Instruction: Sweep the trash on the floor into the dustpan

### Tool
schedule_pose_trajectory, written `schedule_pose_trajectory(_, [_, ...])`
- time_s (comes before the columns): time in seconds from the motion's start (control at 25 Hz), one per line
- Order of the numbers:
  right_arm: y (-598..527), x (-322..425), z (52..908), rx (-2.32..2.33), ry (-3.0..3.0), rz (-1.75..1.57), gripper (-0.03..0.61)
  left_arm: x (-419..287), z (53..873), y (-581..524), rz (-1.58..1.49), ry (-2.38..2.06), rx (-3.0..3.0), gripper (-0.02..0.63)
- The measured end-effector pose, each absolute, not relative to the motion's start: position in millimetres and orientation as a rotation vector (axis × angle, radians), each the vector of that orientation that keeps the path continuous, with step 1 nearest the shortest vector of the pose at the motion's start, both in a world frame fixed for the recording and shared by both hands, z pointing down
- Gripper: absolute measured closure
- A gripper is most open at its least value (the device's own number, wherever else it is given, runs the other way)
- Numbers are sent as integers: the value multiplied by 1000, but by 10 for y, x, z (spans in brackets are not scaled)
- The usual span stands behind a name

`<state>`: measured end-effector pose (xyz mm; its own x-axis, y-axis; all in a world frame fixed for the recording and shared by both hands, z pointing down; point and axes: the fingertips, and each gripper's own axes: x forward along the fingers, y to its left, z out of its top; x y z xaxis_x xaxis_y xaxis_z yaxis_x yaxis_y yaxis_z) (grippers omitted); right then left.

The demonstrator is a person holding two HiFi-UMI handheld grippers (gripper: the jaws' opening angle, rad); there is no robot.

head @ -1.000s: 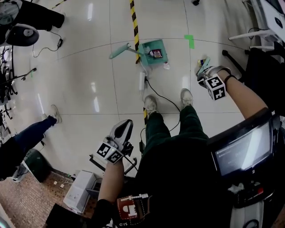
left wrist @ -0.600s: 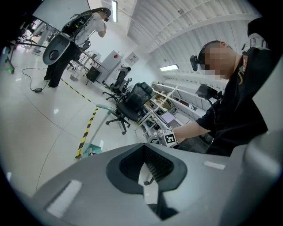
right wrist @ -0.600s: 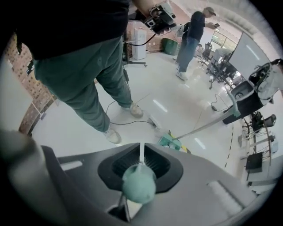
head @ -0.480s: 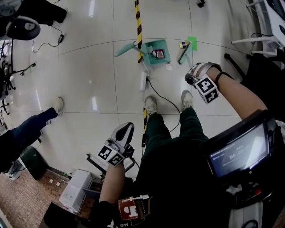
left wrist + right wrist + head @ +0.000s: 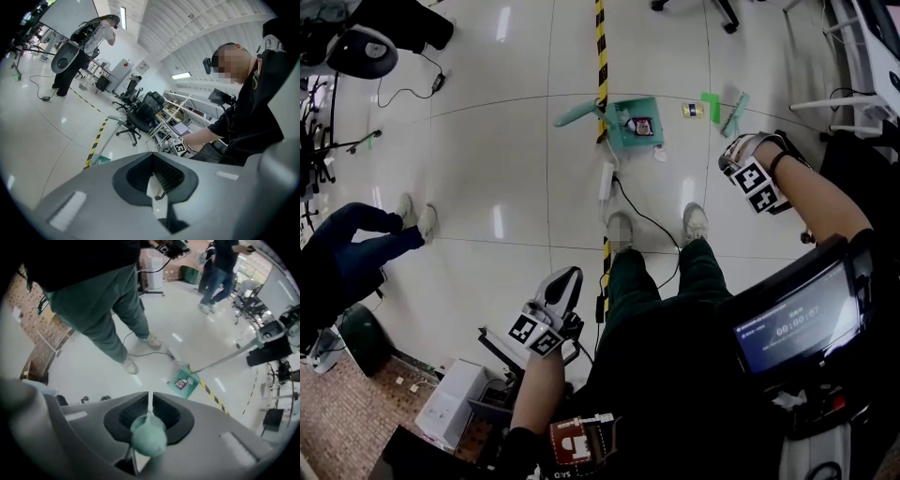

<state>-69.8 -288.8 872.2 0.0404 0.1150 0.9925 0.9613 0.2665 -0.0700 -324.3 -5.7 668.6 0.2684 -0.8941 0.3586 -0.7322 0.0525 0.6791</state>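
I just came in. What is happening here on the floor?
A person is sweeping. The right tongs grip a green broom, whose head is near a small piece of trash, to the right of the green dustpan. The dustpan already holds some trash. The left tongs are shut and empty.

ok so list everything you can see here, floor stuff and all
long-handled plastic dustpan: 1, teal, on floor beside striped tape
red-and-white wrapper: 1, inside dustpan
small yellow trash item: 1, floor right of dustpan
white scrap: 1, floor just in front of dustpan
broom: 1, teal brush head, right of yellow item
green tape mark: 1, by brush head
striped floor tape: 1 line, yellow-black
power strip: 1, white, black cable
bystander's legs: blue trousers, far left
lit screen: 1, lower right
left hand-held gripper: shut, empty
right hand-held gripper: shut on broom handle
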Motion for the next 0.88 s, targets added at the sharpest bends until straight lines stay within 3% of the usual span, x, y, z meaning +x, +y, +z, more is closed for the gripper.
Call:
schedule_pose_trajectory(0.52, [-2029, -1067, 9485, -1539, -1029, -1097, 555, -3461, 6744, 388, -260, -1582, 1621, 615])
schedule_pose_trajectory(0.88, [-1563, -1740, 8978, -1528, -1272, -1247, 557, -3546, 6697, 374, -282, -1612, 1624, 615])
